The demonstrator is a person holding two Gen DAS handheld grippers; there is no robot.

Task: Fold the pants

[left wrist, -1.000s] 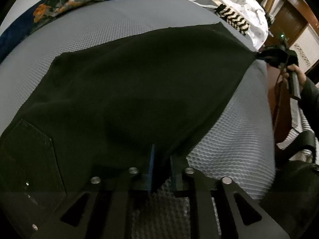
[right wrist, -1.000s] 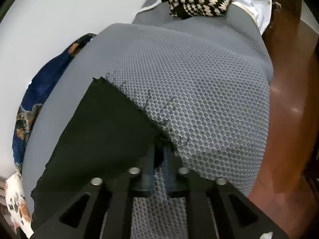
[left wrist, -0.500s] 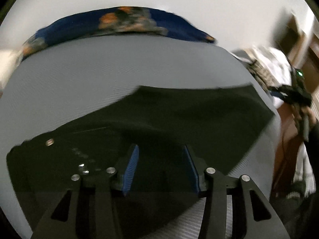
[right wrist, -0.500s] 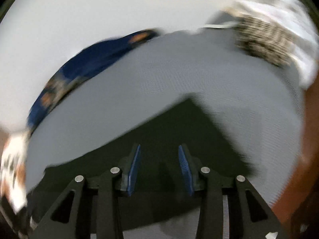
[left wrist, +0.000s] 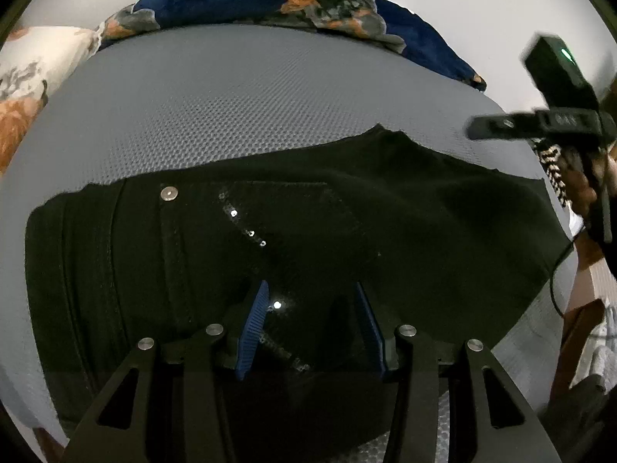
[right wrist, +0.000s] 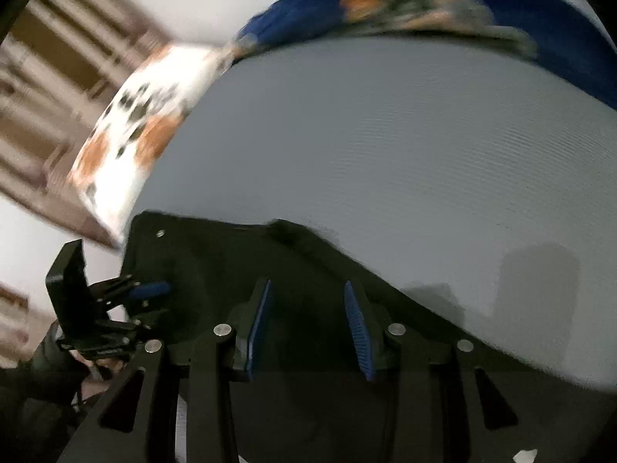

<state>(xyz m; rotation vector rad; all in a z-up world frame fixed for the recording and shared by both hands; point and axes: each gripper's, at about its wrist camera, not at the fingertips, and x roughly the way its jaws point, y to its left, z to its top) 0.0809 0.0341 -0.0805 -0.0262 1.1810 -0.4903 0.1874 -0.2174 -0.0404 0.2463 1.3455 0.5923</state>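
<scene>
Black pants [left wrist: 308, 231] lie folded across a grey mesh mattress [left wrist: 250, 96], waistband with a metal button at the left and sequins on the front. My left gripper [left wrist: 312, 320] is open and empty, hovering just above the pants near the front edge. My right gripper [right wrist: 308, 328] is open and empty above the pants [right wrist: 239, 262]; it also shows in the left wrist view [left wrist: 540, 123], raised at the right. The left gripper shows in the right wrist view [right wrist: 127, 293] at the left end of the pants.
A blue floral blanket [left wrist: 308, 0] lies along the far edge of the mattress, and a white and orange pillow [left wrist: 27, 73] lies at the far left. A striped black and white cloth [left wrist: 553, 169] sits at the right. The right wrist view is motion-blurred.
Both grippers were shut on the pants edges a second ago. They carried the fabric over, opened and let go. The right gripper has swung left and lifted.
</scene>
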